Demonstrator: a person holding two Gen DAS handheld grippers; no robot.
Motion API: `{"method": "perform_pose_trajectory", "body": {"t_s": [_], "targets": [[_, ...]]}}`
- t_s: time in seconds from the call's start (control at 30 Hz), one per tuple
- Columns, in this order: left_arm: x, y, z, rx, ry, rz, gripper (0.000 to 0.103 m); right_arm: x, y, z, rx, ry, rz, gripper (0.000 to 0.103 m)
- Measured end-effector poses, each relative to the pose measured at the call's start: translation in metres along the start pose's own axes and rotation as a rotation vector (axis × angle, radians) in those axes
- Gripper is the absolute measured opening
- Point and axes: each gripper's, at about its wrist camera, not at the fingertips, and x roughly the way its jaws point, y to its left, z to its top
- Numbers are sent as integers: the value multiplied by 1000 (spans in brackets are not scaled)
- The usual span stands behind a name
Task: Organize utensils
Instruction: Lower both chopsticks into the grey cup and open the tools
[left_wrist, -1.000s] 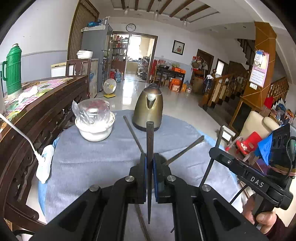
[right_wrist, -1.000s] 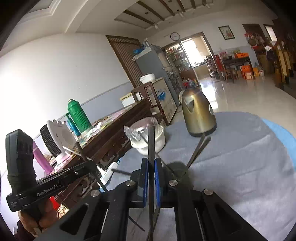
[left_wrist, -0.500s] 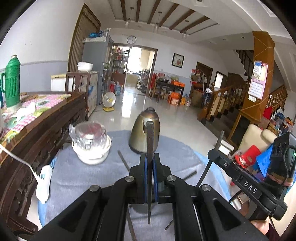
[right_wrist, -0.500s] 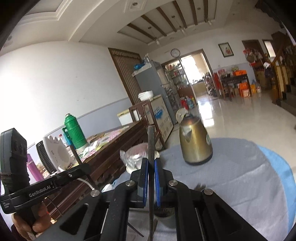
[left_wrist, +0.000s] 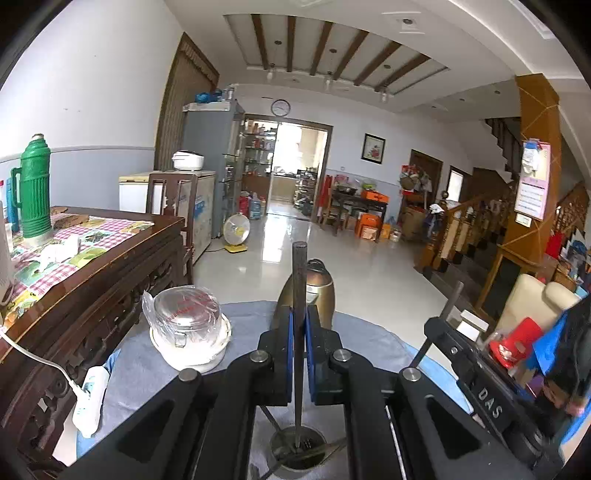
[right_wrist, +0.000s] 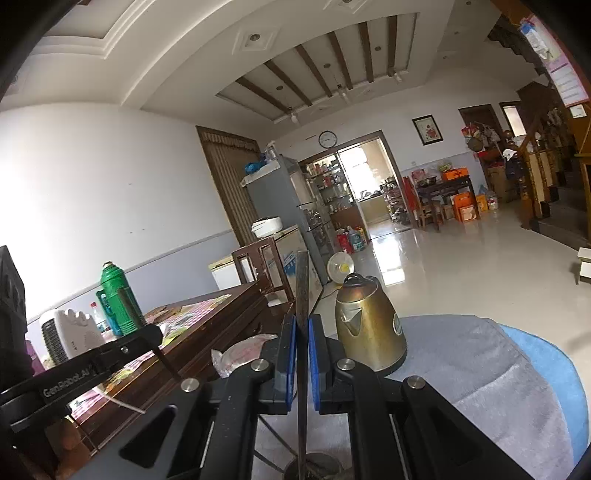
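Note:
My left gripper (left_wrist: 297, 325) is shut on a dark chopstick (left_wrist: 298, 280) held upright, its lower tip inside a round metal utensil holder (left_wrist: 298, 448) below the jaws. My right gripper (right_wrist: 300, 332) is shut on another dark chopstick (right_wrist: 302, 288), also upright, its lower end over the same holder (right_wrist: 314, 466). Other chopsticks lean in the holder. The right gripper shows at the right of the left wrist view (left_wrist: 448, 306), the left gripper at the left of the right wrist view (right_wrist: 127, 306). Both stand above the grey cloth of the round table (left_wrist: 147, 376).
A brass kettle (right_wrist: 369, 332) stands at the table's far side. A white bowl with a bagged glass lid (left_wrist: 190, 336) sits at the left. A dark wooden sideboard (left_wrist: 85, 295) with a green thermos (left_wrist: 35, 188) borders the table's left. A white power strip (left_wrist: 90, 398) hangs there.
Both grippers have risen and tilted up with their chopsticks. The holder has come into view under the jaws, and the chopstick tips now point down into it.

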Motion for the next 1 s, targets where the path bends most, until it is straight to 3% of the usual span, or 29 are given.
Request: {"method": "perform_pose_trajectory", "body": {"t_s": [0.3,0.57,1.0], "targets": [[41,11,-24,-29,19,88,6,33,6,-26,-59,15,-50,8],[57,16,-40,-24,72,100,6,39,9,-45,-94,60,-50,8],[58,9,-57,40,142,121,7,33,-12,-65,-45,154,-45,8]]}}
